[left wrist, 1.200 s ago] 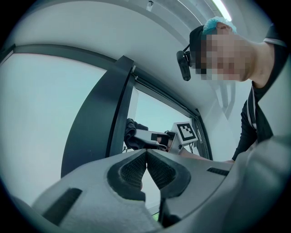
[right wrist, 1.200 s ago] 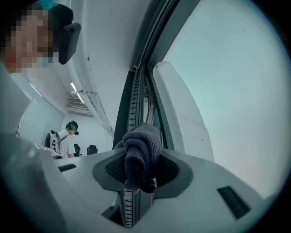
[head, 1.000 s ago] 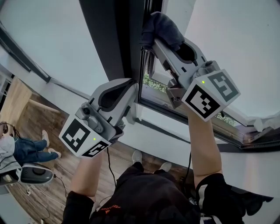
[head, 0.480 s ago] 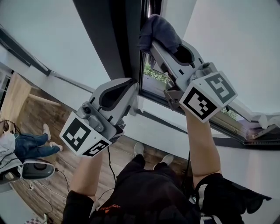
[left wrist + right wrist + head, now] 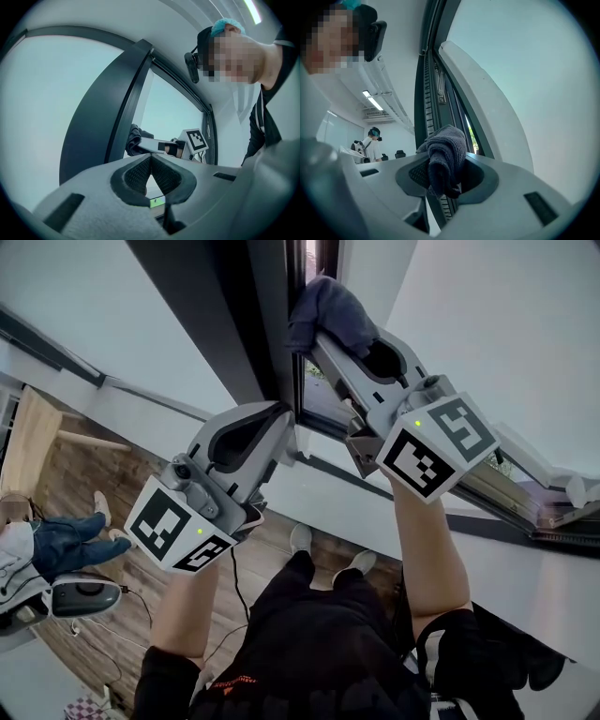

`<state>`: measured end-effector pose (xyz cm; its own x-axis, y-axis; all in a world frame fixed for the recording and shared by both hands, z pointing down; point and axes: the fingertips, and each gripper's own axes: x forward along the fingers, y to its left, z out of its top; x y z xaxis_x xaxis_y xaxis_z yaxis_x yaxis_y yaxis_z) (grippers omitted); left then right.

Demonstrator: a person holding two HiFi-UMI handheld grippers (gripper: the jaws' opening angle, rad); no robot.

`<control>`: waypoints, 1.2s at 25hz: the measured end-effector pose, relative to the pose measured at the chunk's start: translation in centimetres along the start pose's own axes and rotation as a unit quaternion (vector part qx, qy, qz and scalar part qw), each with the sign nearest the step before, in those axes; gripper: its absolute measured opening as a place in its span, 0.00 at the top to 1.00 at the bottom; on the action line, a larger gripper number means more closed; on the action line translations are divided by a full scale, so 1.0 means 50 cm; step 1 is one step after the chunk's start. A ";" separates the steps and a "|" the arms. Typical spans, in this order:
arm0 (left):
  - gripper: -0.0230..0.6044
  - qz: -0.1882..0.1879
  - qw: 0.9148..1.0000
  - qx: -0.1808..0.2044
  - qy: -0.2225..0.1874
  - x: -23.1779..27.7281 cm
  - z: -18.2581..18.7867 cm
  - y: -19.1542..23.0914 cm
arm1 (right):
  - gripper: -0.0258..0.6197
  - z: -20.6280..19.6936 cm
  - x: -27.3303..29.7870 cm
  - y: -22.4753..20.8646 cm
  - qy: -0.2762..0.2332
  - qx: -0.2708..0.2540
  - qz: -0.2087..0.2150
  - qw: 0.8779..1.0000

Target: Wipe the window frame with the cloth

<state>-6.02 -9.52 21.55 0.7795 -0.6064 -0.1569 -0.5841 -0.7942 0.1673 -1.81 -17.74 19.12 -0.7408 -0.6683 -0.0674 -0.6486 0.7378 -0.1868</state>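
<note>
A: What does one view give that the others lack?

B: Head view: both arms are raised. The right gripper [image 5: 315,334] presses a dark grey terry cloth [image 5: 333,306] onto the inner edge of the dark metal window frame [image 5: 248,324]. The left gripper [image 5: 286,427] sits lower, close by the same frame; whether it touches, cannot tell. Only here: a wood-plank floor [image 5: 103,484] and a seated person in blue jeans [image 5: 61,542] at lower left.

A: Right gripper view?

B: Its jaws are clamped on the cloth, which bunches over the tips and hangs back between the pads. Only here: a sliver of green foliage [image 5: 472,140] through the gap between the frame and the white window sash [image 5: 487,108], a standing person in a white shirt [image 5: 370,144], and ceiling strip lights [image 5: 372,101].

A: Left gripper view?

B: The pads meet at the tip with nothing between them. This view looks across at the other gripper and its cloth on the frame's edge.

A: Counts?

B: Two grippers, one cloth, one frame, one sash. There are two bystanders, one per view; whether they are the same person, cannot tell.

A: Against one second back?

B: Both grips are unchanged. The cloth stays on that frame edge. The frame leans further over in the head view, and the seated person's legs have shifted slightly.
</note>
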 end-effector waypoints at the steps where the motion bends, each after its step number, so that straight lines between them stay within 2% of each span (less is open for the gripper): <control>1: 0.93 0.001 1.000 -0.002 0.002 0.001 -0.007 0.003 | 0.77 -0.010 0.000 -0.002 0.002 0.003 0.000 1.000; 30: 0.93 0.026 0.996 -0.074 0.054 -0.019 -0.182 0.061 | 0.77 -0.287 -0.014 -0.051 0.092 0.081 -0.027 0.992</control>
<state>-6.48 -11.00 31.04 0.7734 -0.6326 -0.0409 -0.5910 -0.7429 0.3144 -2.15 -17.82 33.70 -0.7348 -0.6667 0.1250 -0.6628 0.6666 -0.3412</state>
